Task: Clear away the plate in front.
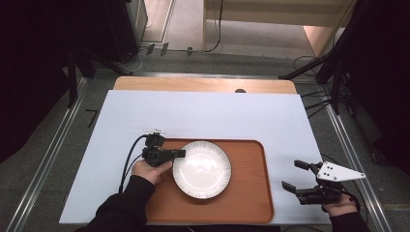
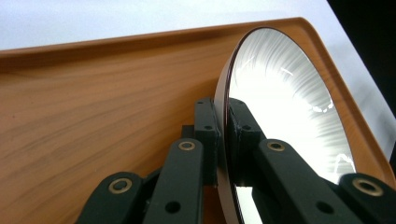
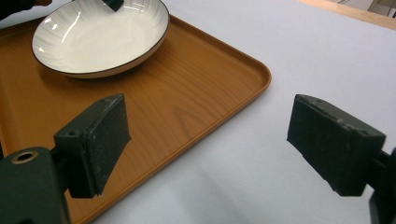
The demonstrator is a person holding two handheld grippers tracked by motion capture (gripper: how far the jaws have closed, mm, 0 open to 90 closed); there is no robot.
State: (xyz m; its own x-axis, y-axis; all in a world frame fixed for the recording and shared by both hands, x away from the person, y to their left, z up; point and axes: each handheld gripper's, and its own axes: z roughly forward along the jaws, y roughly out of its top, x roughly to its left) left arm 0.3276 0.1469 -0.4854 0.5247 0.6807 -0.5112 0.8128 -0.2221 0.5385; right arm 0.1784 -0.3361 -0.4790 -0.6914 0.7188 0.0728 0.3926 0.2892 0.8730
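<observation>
- The white ribbed plate (image 1: 202,169) lay on the wooden tray (image 1: 251,193), in the tray's left half, just below the middle of the high view.
- My left hand-held gripper (image 1: 180,153) had its jaws clamped on the plate's left rim, one pad under the lip and one on the inner face; in the left gripper view the rim (image 2: 223,140) ran edge-on between the two black pads.
- My right hand-held gripper (image 1: 296,175) hung at the lower right of the high view, over the white worktop (image 1: 203,116) just off the tray's right edge, jaws wide apart and holding nothing.
- I judged the plate to be glazed ceramic: stiff, fairly heavy for a one-sided pinch, slick at the glaze, and likely to chip or crack if dropped or knocked against the tray lip.
- A grip at the rim was the only place to take hold, since the bowl of the plate offered nothing to close on; I reckoned the pads should sit deep over the lip.
- Held from one edge, the far side would tend to sag and pivot, so I would have lifted it slowly and kept it low.
</observation>
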